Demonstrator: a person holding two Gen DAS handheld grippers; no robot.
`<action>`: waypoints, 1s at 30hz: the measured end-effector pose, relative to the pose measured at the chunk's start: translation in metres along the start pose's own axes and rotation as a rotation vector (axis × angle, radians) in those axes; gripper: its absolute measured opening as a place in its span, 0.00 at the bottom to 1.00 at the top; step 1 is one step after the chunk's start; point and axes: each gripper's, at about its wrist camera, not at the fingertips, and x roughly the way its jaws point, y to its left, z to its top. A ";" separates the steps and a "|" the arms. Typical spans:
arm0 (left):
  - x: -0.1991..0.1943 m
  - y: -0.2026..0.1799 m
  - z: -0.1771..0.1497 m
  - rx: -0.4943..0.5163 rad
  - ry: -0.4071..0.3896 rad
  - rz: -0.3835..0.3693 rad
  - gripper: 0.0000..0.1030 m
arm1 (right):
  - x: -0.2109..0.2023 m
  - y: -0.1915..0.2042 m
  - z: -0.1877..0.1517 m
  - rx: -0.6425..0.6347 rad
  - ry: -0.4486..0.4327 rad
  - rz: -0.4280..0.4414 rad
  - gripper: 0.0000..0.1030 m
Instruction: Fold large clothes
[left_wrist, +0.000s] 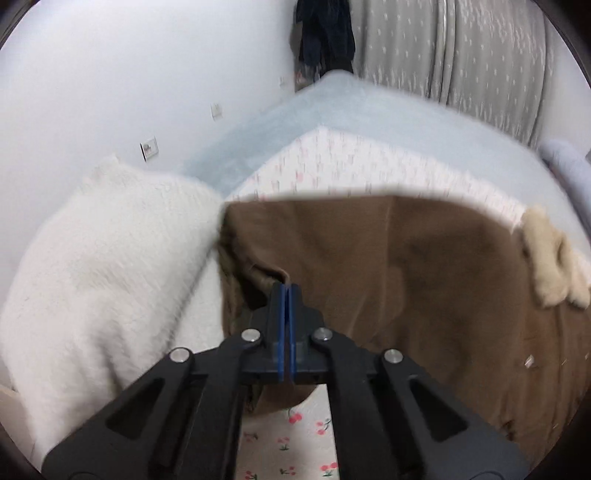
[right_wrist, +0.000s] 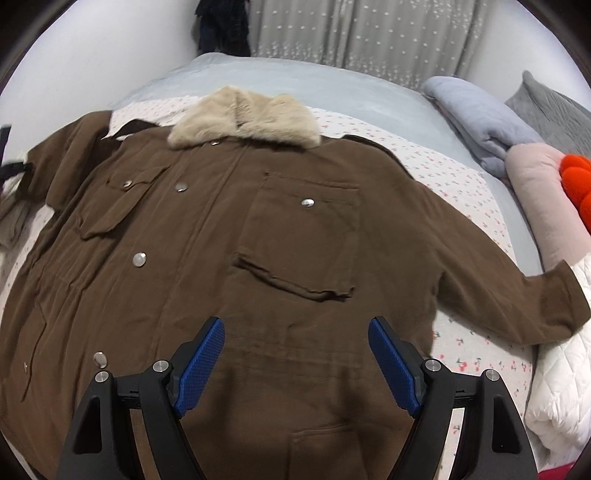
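My left gripper (left_wrist: 286, 291) is pinched fully closed, its blue pads pressed together on a raised fold of the brown coat (left_wrist: 388, 266), at what looks like a sleeve or side edge lifted off the bed. Just under that gripper, the cherry-print sheet (left_wrist: 295, 443) shows bare. To its left a fluffy white blanket (left_wrist: 99, 258) lies against the coat's edge, and beyond it the white wall (left_wrist: 92, 92) closes that side.

My right gripper (right_wrist: 297, 354) hangs wide open above the coat's lower front, holding nothing, its blue pads (right_wrist: 201, 365) well apart. The coat lies front up and spread across the cherry-print sheet, snaps (right_wrist: 139, 259) running up its left half and a flap pocket (right_wrist: 295, 277) just ahead of my right gripper. Its one sleeve (right_wrist: 517, 295) stretches out to the right, the cuff reaching a white quilted cover (right_wrist: 561, 369) at the bed's right edge. Bare sheet lies between that sleeve and the coat's hem.

Farther on, the cream fur collar (right_wrist: 247, 122) marks the coat's top edge. Past it the pale blue bedspread (right_wrist: 295, 81) lies open up to the grey curtain (right_wrist: 369, 33). Rolled grey and pink bedding (right_wrist: 491, 122) lines the far right side.
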 end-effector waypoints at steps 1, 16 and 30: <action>-0.016 -0.003 0.009 0.025 -0.038 0.006 0.02 | 0.001 0.003 0.001 -0.011 -0.002 -0.001 0.80; -0.122 0.089 0.057 -0.033 -0.021 0.346 0.02 | 0.017 0.063 0.045 -0.126 -0.040 0.089 0.80; -0.139 0.070 0.016 0.015 -0.083 0.388 0.71 | 0.060 0.130 0.114 -0.244 -0.095 0.230 0.80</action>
